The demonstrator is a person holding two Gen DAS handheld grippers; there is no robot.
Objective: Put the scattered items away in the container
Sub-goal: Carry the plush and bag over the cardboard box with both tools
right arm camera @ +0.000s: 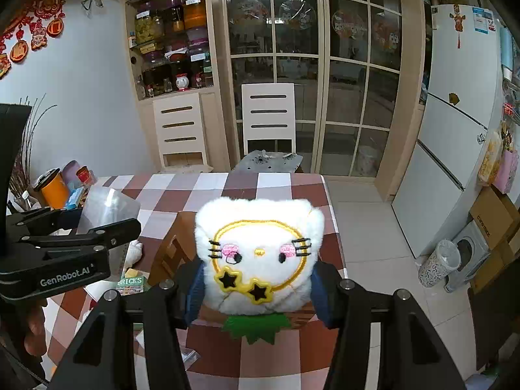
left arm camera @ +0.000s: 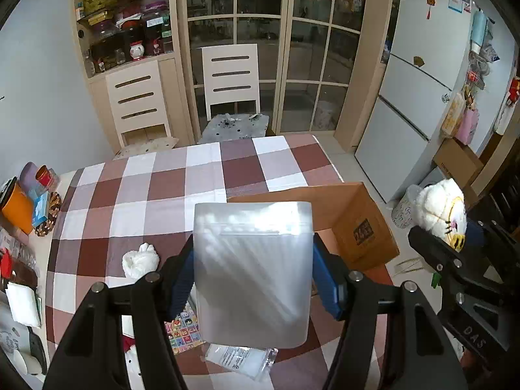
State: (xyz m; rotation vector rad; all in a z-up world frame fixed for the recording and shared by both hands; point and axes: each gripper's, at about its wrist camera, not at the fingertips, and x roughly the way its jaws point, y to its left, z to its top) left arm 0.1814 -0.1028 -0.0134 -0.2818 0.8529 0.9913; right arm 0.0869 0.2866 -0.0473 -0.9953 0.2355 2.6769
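While clamped between blue fingers (left arm camera: pixel 328 279): frosted box (left arm camera: pixel 252 273).

Table (left arm camera: pixel 182 175): you are working over a checked cloth.
Lying on it: cardboard box (left arm camera: pixel 354 217), white wad (left arm camera: pixel 140 260), sticker sheet (left arm camera: pixel 183 328), clear packet (left arm camera: pixel 242 359).
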